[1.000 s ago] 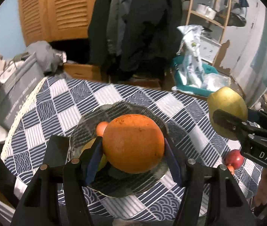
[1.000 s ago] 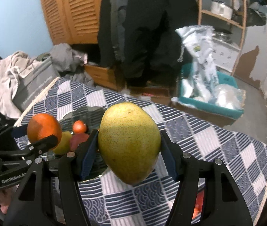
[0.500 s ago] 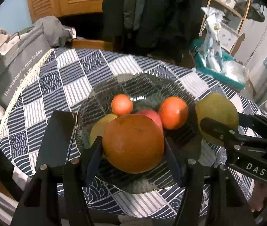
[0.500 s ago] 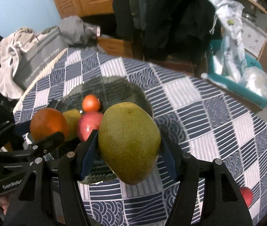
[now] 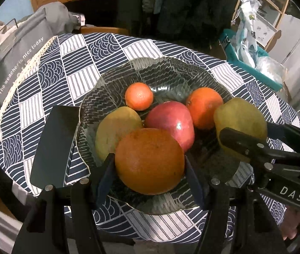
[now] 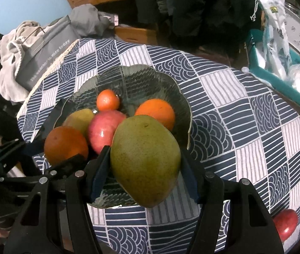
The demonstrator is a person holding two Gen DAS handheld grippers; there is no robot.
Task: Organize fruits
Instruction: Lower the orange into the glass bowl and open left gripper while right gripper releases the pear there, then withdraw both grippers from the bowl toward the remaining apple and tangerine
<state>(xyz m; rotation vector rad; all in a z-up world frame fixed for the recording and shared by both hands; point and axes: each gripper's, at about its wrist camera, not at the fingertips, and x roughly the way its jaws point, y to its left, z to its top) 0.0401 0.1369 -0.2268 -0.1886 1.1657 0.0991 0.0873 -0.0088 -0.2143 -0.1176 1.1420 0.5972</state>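
My left gripper (image 5: 150, 165) is shut on a large orange (image 5: 150, 160), held over the near part of a dark glass bowl (image 5: 171, 72). My right gripper (image 6: 145, 163) is shut on a green mango (image 6: 145, 158), held over the bowl's near right rim (image 6: 189, 127). In the bowl lie a small tangerine (image 5: 139, 96), an orange (image 5: 204, 106), a red apple (image 5: 171, 122) and a yellow mango (image 5: 116, 131). The mango in my right gripper also shows in the left wrist view (image 5: 240, 118), and the held orange shows in the right wrist view (image 6: 65, 144).
The bowl sits on a table with a blue and white patterned cloth (image 5: 82, 63). A dark flat phone-like object (image 5: 54, 148) lies left of the bowl. A red apple (image 6: 285, 222) lies near the table's right front edge. A grey bag (image 5: 12, 59) leans at the left.
Both grippers have moved forward and down over the bowl with their fruits still held. The bowl and its fruits now fill more of both views.
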